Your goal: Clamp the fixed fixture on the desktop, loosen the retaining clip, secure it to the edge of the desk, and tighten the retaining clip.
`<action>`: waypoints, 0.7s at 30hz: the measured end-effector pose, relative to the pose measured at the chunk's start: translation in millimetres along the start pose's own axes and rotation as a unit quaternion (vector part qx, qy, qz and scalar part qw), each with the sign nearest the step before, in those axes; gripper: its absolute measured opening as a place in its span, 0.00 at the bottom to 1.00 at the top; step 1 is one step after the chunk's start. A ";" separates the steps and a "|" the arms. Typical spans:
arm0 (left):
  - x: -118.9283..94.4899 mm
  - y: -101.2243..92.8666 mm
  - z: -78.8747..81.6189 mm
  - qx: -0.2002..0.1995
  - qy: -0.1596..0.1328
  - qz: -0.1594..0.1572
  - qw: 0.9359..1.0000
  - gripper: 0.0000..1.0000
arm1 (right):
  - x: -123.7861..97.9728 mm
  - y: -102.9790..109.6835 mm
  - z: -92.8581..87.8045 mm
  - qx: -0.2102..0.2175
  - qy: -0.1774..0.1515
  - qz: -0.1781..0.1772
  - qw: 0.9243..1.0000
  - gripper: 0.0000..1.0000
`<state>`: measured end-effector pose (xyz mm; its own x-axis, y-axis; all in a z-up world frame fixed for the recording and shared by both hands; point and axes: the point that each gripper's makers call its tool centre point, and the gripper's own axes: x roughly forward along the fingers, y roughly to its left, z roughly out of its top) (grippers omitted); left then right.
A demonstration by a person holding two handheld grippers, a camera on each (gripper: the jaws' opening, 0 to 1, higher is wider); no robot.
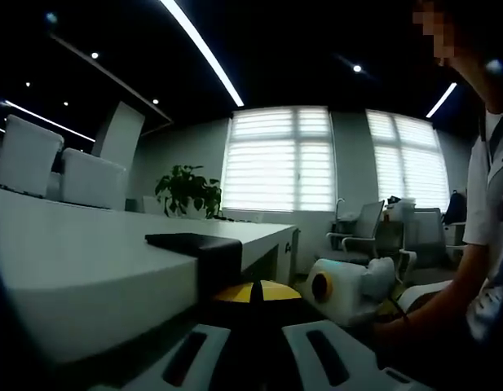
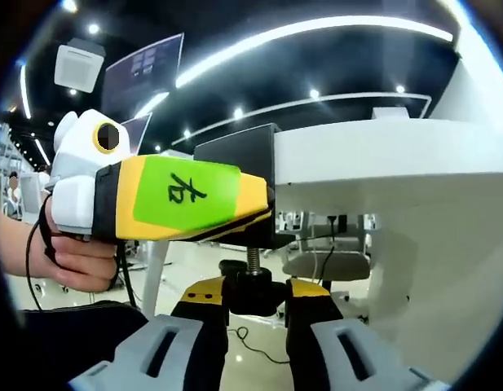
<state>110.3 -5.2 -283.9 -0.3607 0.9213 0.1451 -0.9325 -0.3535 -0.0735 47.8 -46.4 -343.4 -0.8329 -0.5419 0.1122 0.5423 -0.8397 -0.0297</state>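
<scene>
- Over the edge of the white counter (image 1: 96, 269) sits the black fixture (image 1: 198, 244), its flat top plate lying on the counter surface right at the rim.
- From my left gripper view, my left gripper (image 1: 253, 346) points straight at the fixture; a yellow-and-black part shows just above the gap between the pale fingers (image 1: 190, 354). I cannot tell whether they are clenched on the fixture or merely close to it.
- From my right gripper view, I see the left gripper's yellow body with its green label (image 2: 182, 199) reaching in from the left, held by a hand (image 2: 76, 261), its nose meeting the fixture's black body (image 2: 243, 159) at the counter edge (image 2: 381, 171).
- My right gripper (image 2: 253, 326) is below the counter edge, its fingers (image 2: 312, 314) clenched on the black knob (image 2: 249, 289) at the foot of the fixture's threaded screw (image 2: 253, 257).
- The fixture's long axis runs along that screw, across the thickness of the counter edge, with the knob end pointing down toward my right gripper and the plate on top.
- My left gripper view gives me the top plate, the right gripper's white body (image 1: 349, 289) and a person's forearm (image 1: 447, 301), plus a plant (image 1: 188, 191) and blinds (image 1: 280, 159) behind.
- My right gripper view gives me the underside: screw, knob, and a chair (image 2: 328, 261) beyond.
</scene>
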 end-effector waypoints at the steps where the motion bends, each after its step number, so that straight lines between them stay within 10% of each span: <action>1: -0.1 0.2 0.1 0.000 0.000 0.000 1.000 0.01 | 0.1 0.0 0.1 -0.001 0.000 0.001 1.000 0.24; 14: -1.3 1.2 0.7 0.000 0.000 -0.002 1.000 0.01 | 3.9 6.8 -0.1 0.011 -0.005 0.136 0.991 0.24; 21: -0.8 3.4 0.8 0.000 0.000 -0.003 1.000 0.01 | 1.4 9.3 0.4 0.002 -0.001 0.147 0.989 0.24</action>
<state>107.5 -7.2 -283.5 -0.3556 0.9233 0.1454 -0.9345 -0.3484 -0.0735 51.7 -55.0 -343.1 -0.6388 -0.7627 0.1009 0.7617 -0.6455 -0.0568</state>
